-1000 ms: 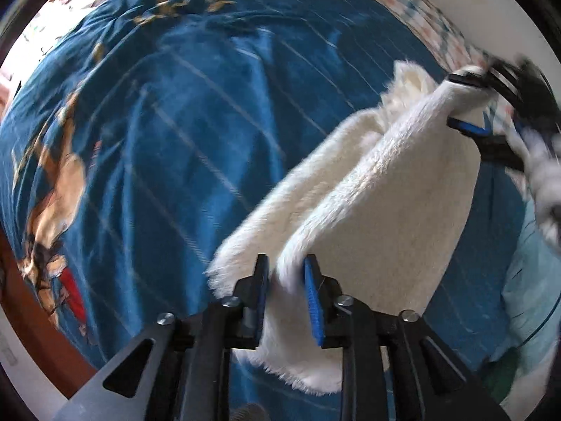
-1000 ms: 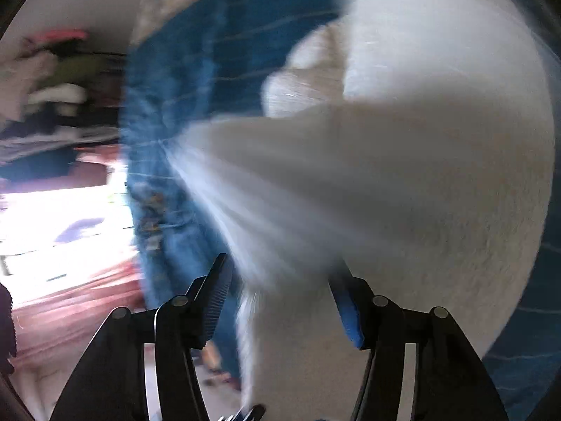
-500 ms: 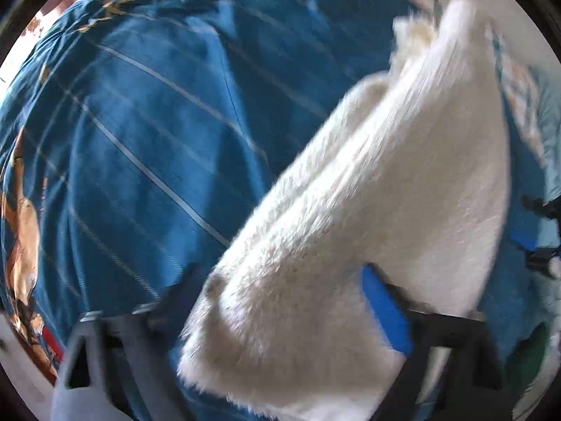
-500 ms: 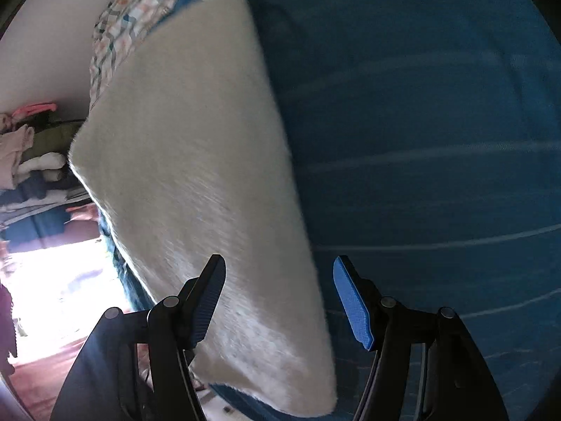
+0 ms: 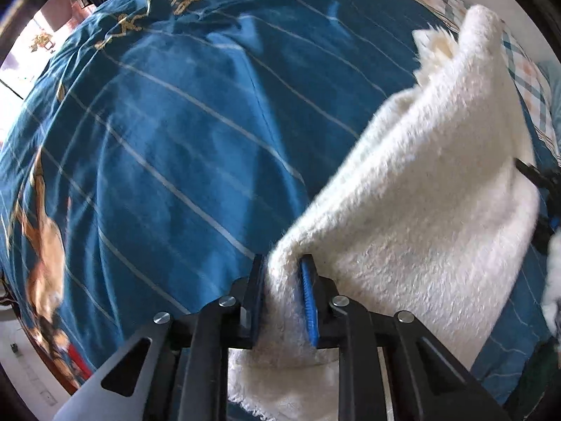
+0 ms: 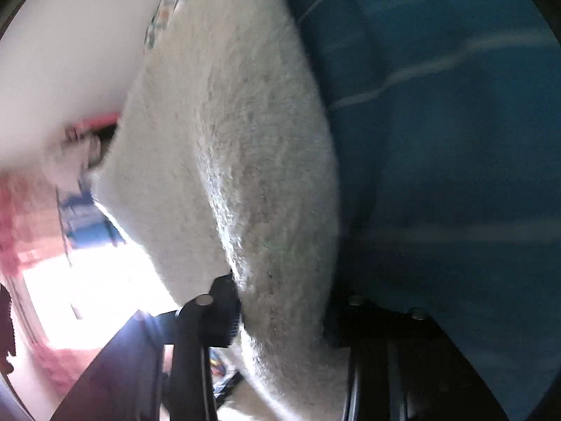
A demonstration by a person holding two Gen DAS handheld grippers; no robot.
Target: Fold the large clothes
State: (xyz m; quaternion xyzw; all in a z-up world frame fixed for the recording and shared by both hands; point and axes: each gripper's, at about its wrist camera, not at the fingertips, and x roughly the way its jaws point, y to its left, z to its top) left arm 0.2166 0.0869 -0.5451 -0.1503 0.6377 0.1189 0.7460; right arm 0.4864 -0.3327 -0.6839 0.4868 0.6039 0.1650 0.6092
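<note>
The left claw (image 5: 283,294) is pointing straight down at the bed, and its two black fingers with ribbed blue pads (image 5: 310,307) are pinching together on a fold of the fluffy white fleece garment (image 5: 413,217). The fabric is bunching up between the pads and spilling below them toward the lower edge of the left wrist view. From that pinch the garment is stretching away up and to the right as a doubled, tent-like sheet, its upper corner standing near the checked pastel pillow (image 5: 526,70) at the head of the bed.

The right claw (image 6: 284,315) is angling downward, and its jaws are closing with a thick roll of the same white garment (image 6: 245,140) between them. The left finger is touching the pile; the right finger is in deep shadow behind the fabric, so I cannot tell whether it is pressing yet. In the left wrist view, black parts of this claw (image 5: 541,189) are peeking out from behind the garment's far right edge.

Beneath and around everything, the dark blue bedspread with thin pale stripes and gold-brown figures (image 5: 168,147) is covering the bed, and the garment is hanging over its right side, partly lifted between the two claws. The right wrist view is blurring, with a bright, washed-out room beyond the bed at the left.
</note>
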